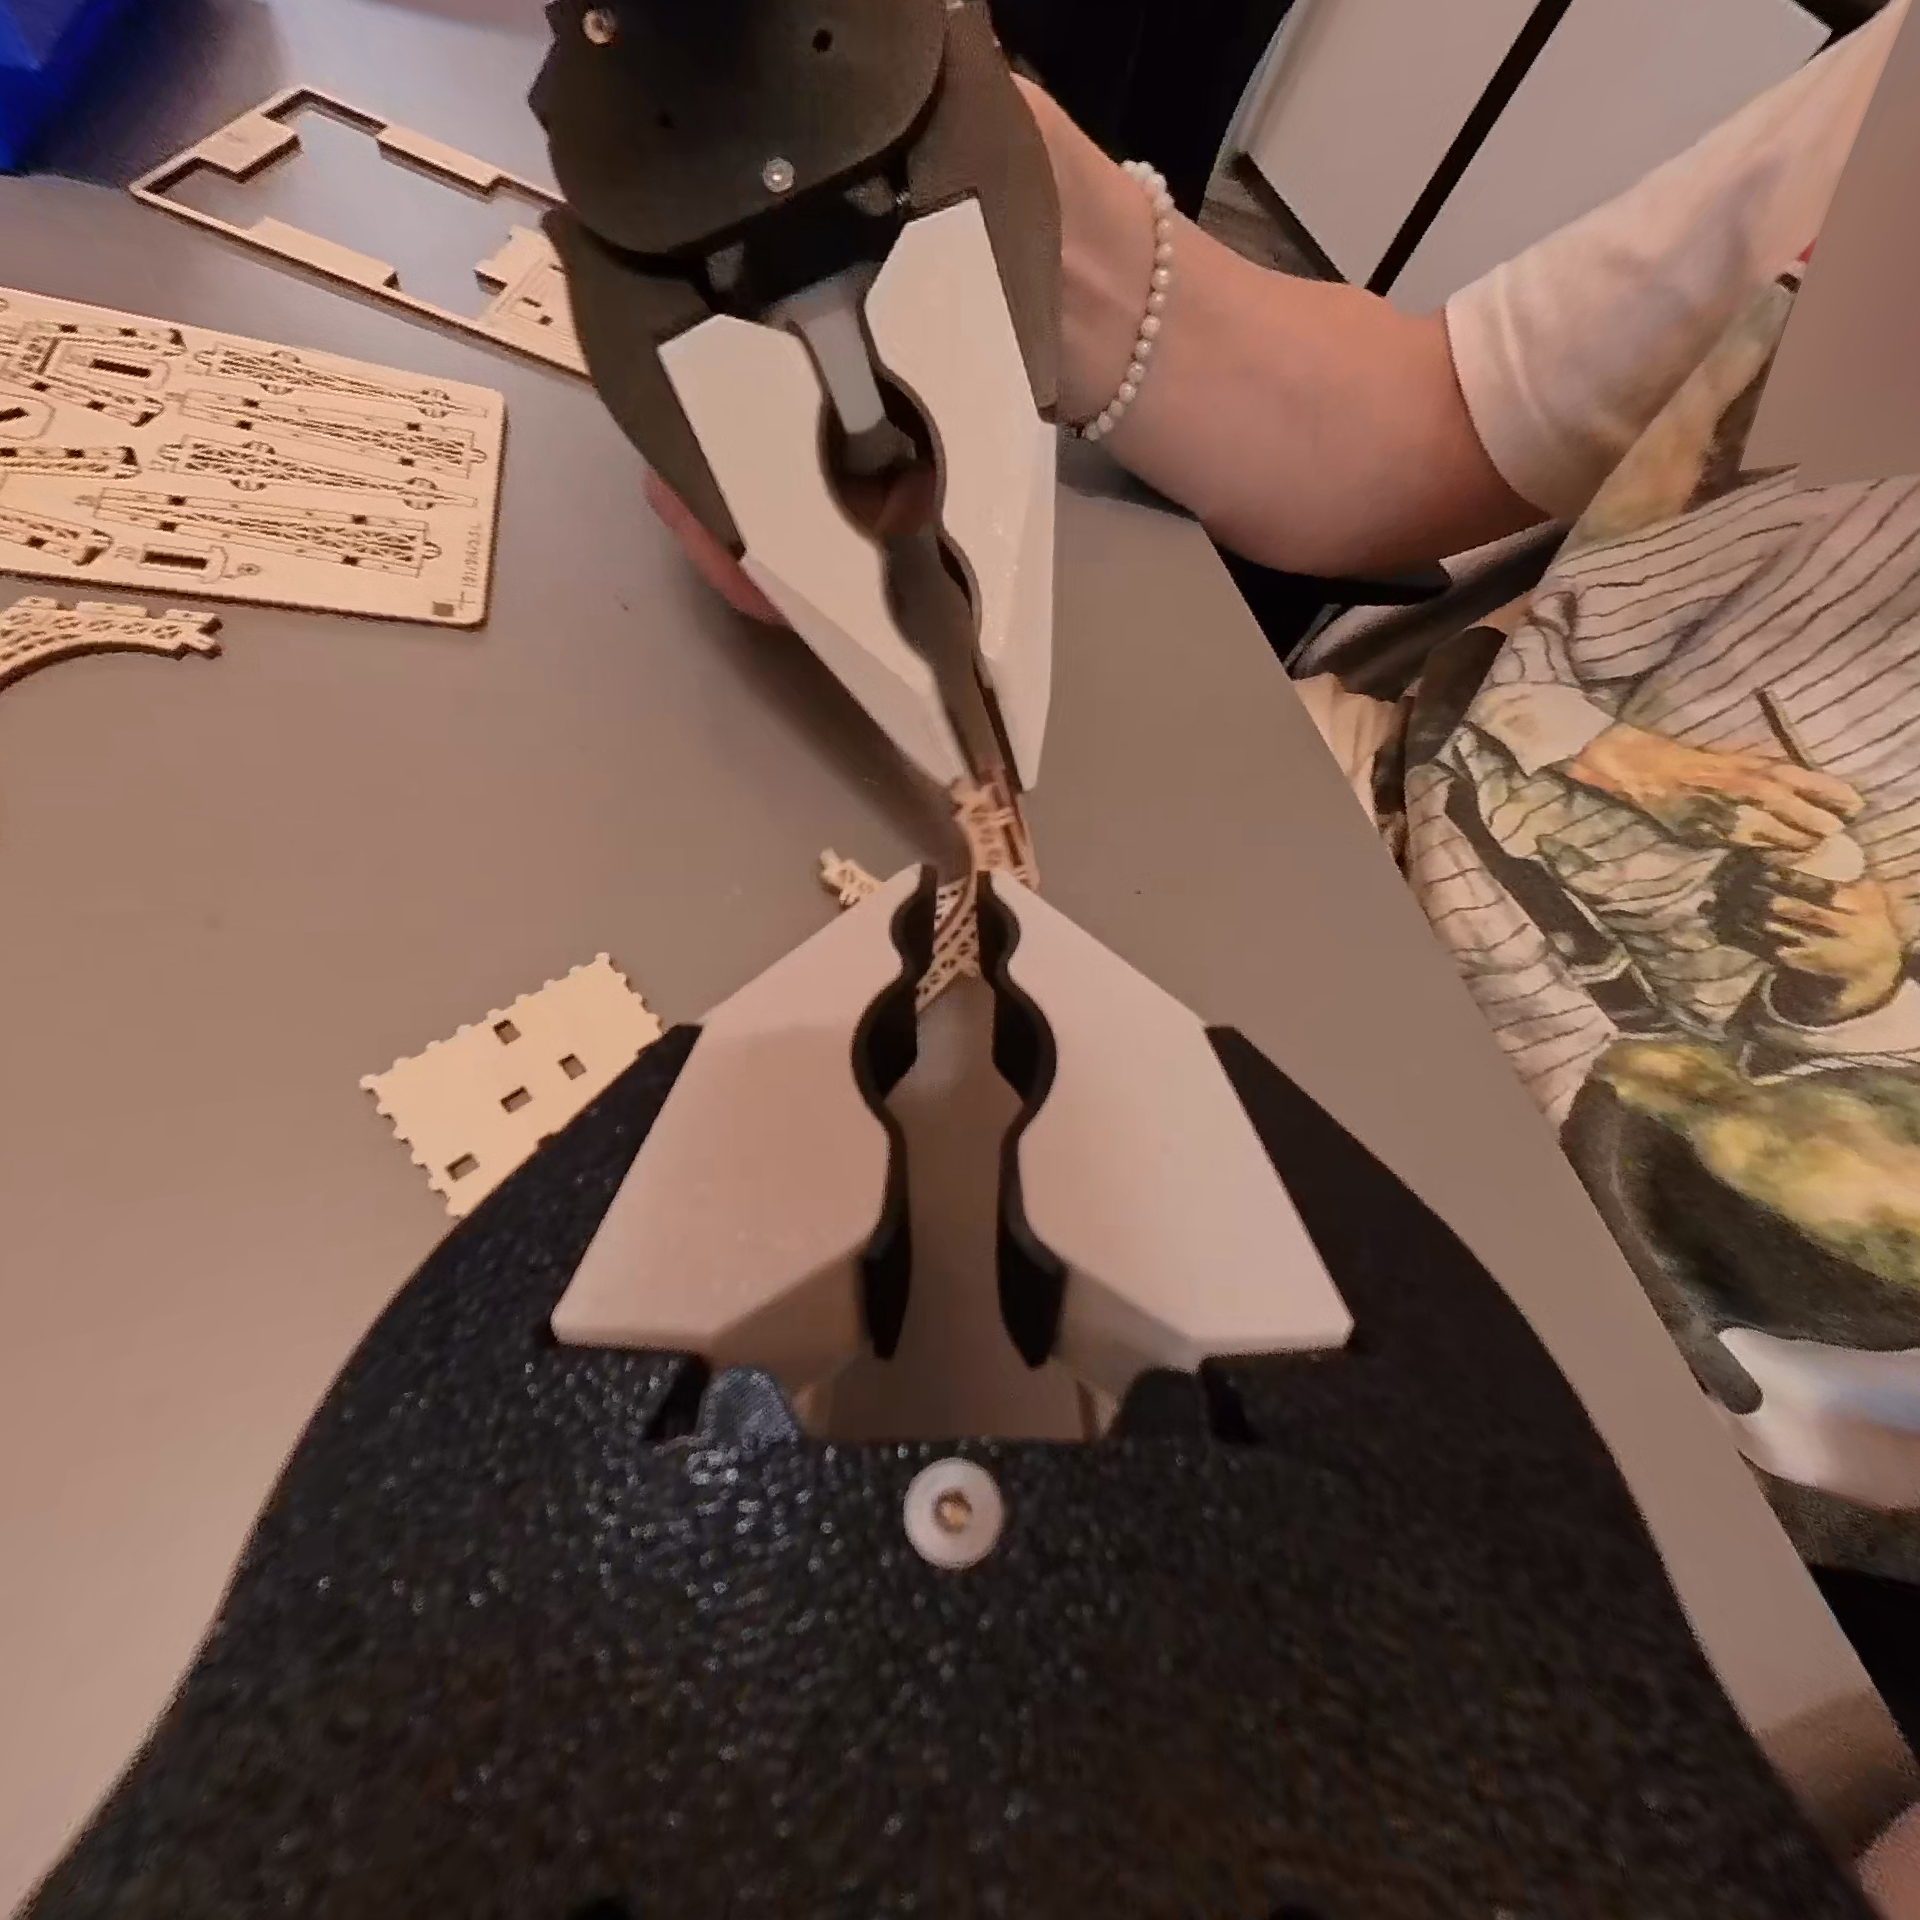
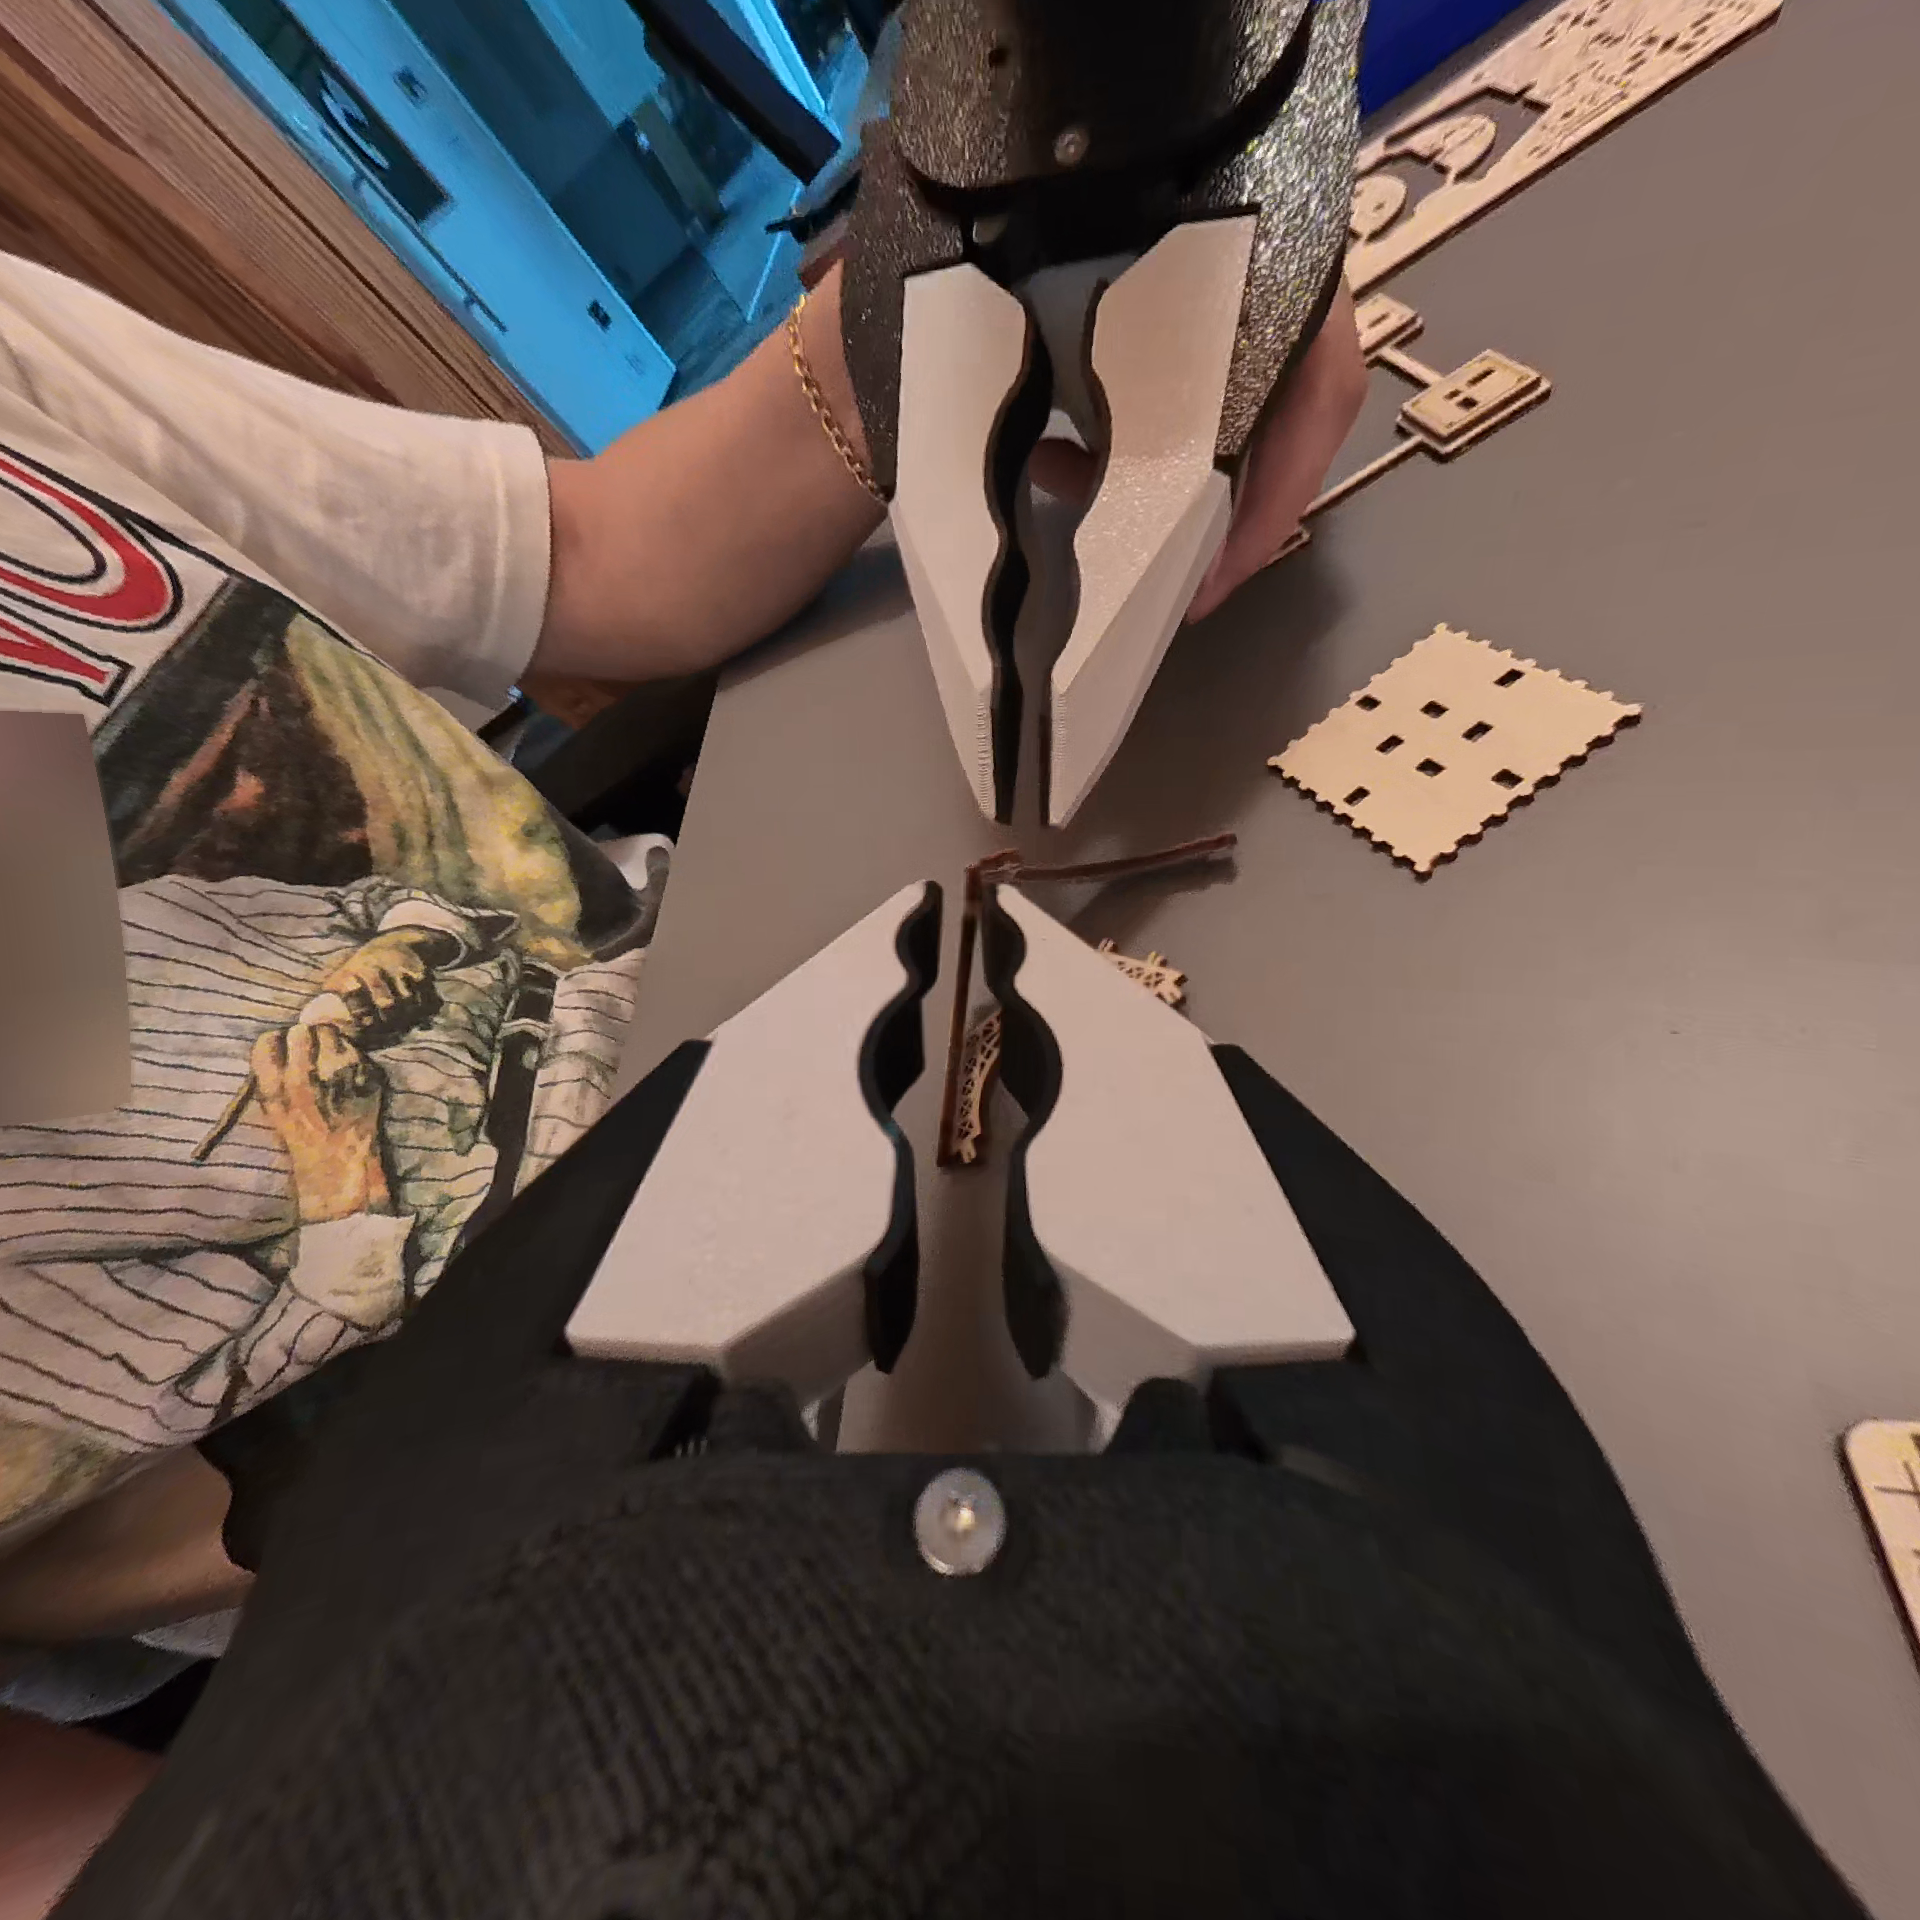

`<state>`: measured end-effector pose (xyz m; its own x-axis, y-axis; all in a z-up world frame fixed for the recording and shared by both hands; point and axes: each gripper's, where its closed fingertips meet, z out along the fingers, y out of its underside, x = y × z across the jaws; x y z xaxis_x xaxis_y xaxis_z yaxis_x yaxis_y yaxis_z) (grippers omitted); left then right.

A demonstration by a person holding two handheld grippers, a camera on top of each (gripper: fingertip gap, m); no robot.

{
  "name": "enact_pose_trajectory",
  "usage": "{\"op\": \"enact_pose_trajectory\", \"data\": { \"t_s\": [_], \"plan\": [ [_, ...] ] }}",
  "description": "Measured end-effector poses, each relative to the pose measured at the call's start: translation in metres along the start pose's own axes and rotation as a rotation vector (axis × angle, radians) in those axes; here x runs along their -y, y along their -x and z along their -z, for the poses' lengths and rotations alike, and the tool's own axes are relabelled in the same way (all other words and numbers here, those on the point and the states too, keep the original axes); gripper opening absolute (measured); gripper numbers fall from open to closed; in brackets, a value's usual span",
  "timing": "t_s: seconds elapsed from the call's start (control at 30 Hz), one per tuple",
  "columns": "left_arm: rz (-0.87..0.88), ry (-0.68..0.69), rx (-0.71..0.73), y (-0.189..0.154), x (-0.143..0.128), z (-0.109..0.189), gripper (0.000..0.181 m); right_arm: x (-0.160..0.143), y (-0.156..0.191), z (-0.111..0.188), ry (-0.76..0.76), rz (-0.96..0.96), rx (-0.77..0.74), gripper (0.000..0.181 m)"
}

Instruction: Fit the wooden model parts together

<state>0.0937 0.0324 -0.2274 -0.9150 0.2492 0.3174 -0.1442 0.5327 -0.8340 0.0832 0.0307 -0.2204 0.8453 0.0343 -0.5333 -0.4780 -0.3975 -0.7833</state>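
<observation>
We've got two matching grippers. Left gripper: black speckled body, two white wedge fingers with wavy black inner pads, one pale screw centred near the camera. Right gripper: same build, same white fingers, a silvery screw. We wear a white short-sleeved T-shirt with a striped printed picture, a white bead bracelet on the right wrist and a gold chain bracelet on the left.

Small printed code on wooden parts sheet corner; red lettering on person's shirt.
</observation>
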Motion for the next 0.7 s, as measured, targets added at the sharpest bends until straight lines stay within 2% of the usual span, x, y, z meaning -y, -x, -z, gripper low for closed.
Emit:
{"op": "enact_pose_trajectory", "data": {
  "t_s": [0.1,0.27,0.4,0.47,0.57,0.7],
  "plan": [
    [0.016,-0.011,-0.032,-0.001,0.001,0.000,0.004,-0.001,0.001,0.001,0.003,0.013,-0.001,0.001],
    [0.035,-0.010,-0.119,-0.005,0.003,-0.003,0.008,-0.007,0.003,-0.002,0.045,0.034,-0.005,0.017],
    [0.033,0.010,-0.132,-0.001,0.005,-0.006,0.006,-0.012,0.004,0.004,0.063,0.067,-0.022,0.024],
    [0.026,0.009,-0.148,-0.001,0.007,-0.008,0.004,-0.011,0.001,0.007,0.049,0.063,-0.039,0.019],
    [0.025,0.032,-0.176,-0.002,0.005,-0.010,0.001,-0.008,-0.002,0.009,0.031,0.049,-0.042,0.001],
    [0.028,0.050,-0.201,-0.004,0.002,-0.010,0.000,-0.008,-0.002,0.007,0.040,0.050,-0.043,0.006]
  ]
}}
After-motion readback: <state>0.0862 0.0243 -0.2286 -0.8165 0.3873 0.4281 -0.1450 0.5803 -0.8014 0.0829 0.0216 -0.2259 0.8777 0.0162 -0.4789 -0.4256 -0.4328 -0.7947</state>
